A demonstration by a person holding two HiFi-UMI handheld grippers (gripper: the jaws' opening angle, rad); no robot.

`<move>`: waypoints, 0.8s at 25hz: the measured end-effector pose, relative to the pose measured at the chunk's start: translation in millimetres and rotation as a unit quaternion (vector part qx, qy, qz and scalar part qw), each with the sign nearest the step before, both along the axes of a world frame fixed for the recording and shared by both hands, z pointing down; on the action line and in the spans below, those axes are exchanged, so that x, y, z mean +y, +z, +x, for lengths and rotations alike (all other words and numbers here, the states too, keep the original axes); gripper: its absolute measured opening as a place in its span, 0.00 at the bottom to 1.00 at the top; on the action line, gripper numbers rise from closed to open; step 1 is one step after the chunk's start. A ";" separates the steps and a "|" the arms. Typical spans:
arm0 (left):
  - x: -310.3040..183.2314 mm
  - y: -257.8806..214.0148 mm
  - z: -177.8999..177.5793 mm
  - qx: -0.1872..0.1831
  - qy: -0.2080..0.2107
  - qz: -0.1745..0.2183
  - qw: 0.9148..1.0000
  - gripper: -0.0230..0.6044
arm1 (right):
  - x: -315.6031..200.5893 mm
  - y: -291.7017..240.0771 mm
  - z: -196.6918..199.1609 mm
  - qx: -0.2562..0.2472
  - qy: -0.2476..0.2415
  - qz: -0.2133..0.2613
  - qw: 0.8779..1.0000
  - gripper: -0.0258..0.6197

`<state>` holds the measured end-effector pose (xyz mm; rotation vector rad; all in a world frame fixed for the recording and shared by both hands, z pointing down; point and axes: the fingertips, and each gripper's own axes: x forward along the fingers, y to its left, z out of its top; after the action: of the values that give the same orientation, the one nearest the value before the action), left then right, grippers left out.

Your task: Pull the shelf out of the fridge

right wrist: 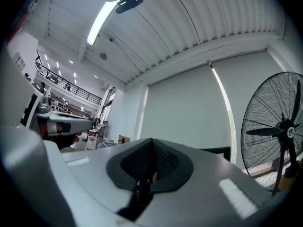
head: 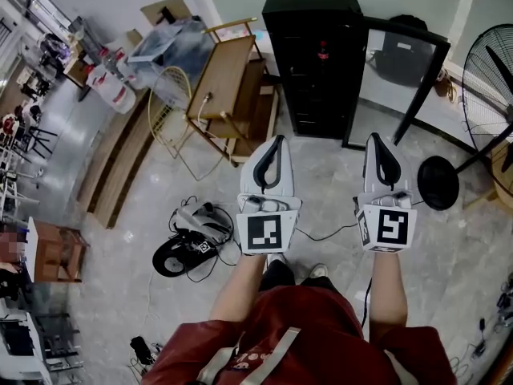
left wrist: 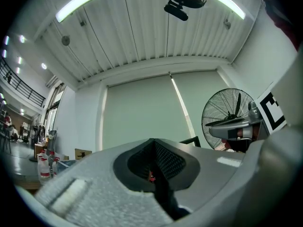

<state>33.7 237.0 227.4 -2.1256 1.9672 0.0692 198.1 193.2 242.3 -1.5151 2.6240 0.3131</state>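
Now I'm holding left tool (head: 276, 144) and right tool (head: 377, 141) pinched closed, both empty; fridge (head: 313, 54) is standing open ahead.

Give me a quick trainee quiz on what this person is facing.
1. True or false: the tall black fridge has its glass door standing open.
2. What stands to the right of the fridge? A a black pedestal fan; B a ladder; C a bicycle.
3. Fill in: the left hand-held gripper and the right hand-held gripper both have their jaws ____.
Key: 1 true; 2 A; 3 shut.
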 end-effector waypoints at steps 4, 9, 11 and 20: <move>-12.5 -0.3 1.7 -0.003 -0.003 0.002 1.000 0.04 | -12.2 1.9 -2.1 0.000 -0.008 -0.001 1.000 0.04; -35.9 9.3 -8.7 0.000 -0.003 0.002 1.000 0.04 | -39.2 10.5 -15.2 -0.001 -0.010 -0.002 1.000 0.04; -49.0 12.3 -18.8 0.006 -0.002 0.003 1.000 0.04 | -51.9 11.8 -27.1 0.004 -0.012 0.001 1.000 0.04; -142.4 11.8 -87.0 0.013 0.012 0.013 1.000 0.04 | -144.0 9.5 -99.8 0.034 -0.006 0.001 0.999 0.04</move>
<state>-53.3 94.7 239.1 -2.1429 1.9445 0.1263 98.3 49.2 251.8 -1.5126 2.6820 0.3718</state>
